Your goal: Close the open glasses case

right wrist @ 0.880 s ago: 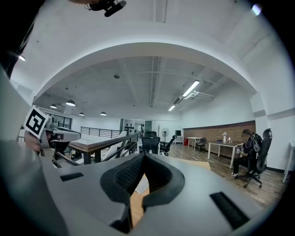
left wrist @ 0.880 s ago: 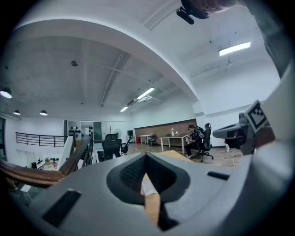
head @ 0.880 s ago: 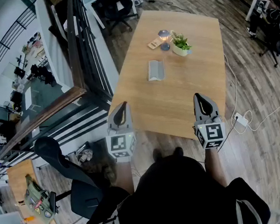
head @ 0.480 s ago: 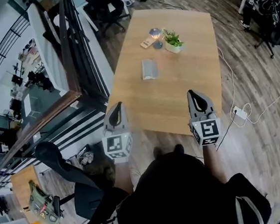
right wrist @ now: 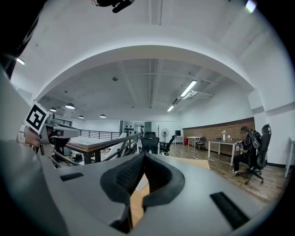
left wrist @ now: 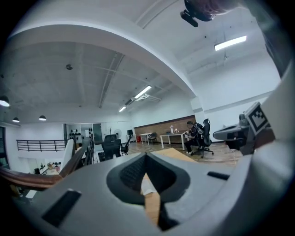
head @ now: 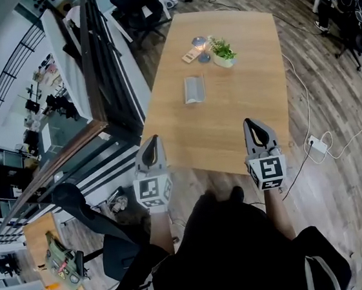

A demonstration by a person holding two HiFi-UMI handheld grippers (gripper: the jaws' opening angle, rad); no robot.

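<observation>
1. Fingers point(left wrist: 125, 174) of left gripper point(head: 153, 142): closed, tips meet in a point in the left gripper view. Nothing clamped between them; only a strip of worktop point(head: 240, 95) shows through the gap behind the tips.
2. Fingers point(right wrist: 123, 177) of right gripper point(head: 252, 125): closed too, tips together in the right gripper view, nothing held. Worktop wood shows through the gap below the tips.
3. Neither gripper touches anything. Both sets of tips sit over the near edge of the worktop, left one by the near-left corner, right one toward the near-right side.
4. Glasses case point(head: 193, 89): grey, lying flat and open on the worktop, a fold line running down its middle. It is past the middle of the worktop on the left half, well apart from both grippers.
5. Beyond the case at the far end: small potted plant point(head: 222, 50), a round glass item point(head: 200, 41) just beside it, and a tan card point(head: 190, 56) touching or nearly touching that item; can't tell which.
6. Pose: both grippers held roughly level, side by side and well apart, pointing forward along the worktop. Marker cubes face up toward the head camera, left cube point(head: 154, 191) and right cube point(head: 267, 171), with the person's forearms running back from them to a dark-clothed torso at the bottom of the head view.
7. Floor right of the worktop: white power strip point(head: 317, 145) with cables.
</observation>
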